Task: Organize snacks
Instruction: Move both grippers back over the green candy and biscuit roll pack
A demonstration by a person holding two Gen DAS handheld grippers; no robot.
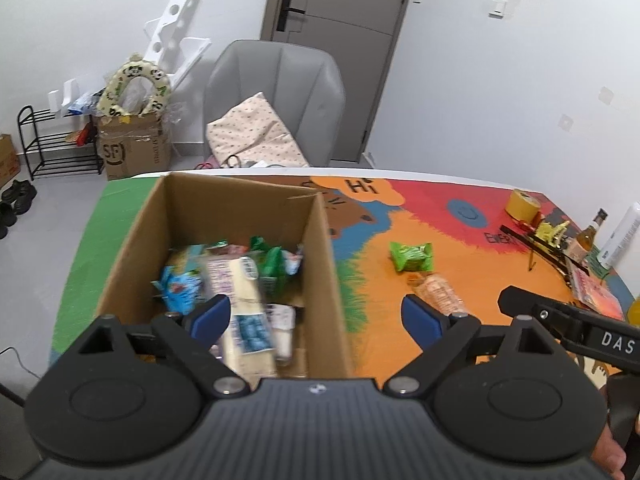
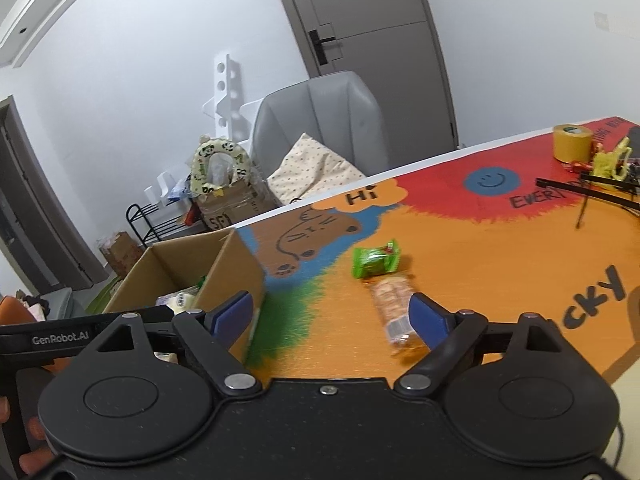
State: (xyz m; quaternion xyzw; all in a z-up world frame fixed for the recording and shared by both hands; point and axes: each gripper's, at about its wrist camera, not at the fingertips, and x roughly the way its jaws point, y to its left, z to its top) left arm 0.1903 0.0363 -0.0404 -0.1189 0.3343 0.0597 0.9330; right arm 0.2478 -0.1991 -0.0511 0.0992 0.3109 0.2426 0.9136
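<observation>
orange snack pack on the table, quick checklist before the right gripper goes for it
1. Right gripper open and empty: ok.
2. Orange snack pack lined up between the fingers: not ok, it lies by the right-hand pad.
3. Green snack pack clear of it: cannot tell, they look close or touching.
4. Cardboard box open with room: ok.
5. Left gripper open, holding nothing: ok.
</observation>
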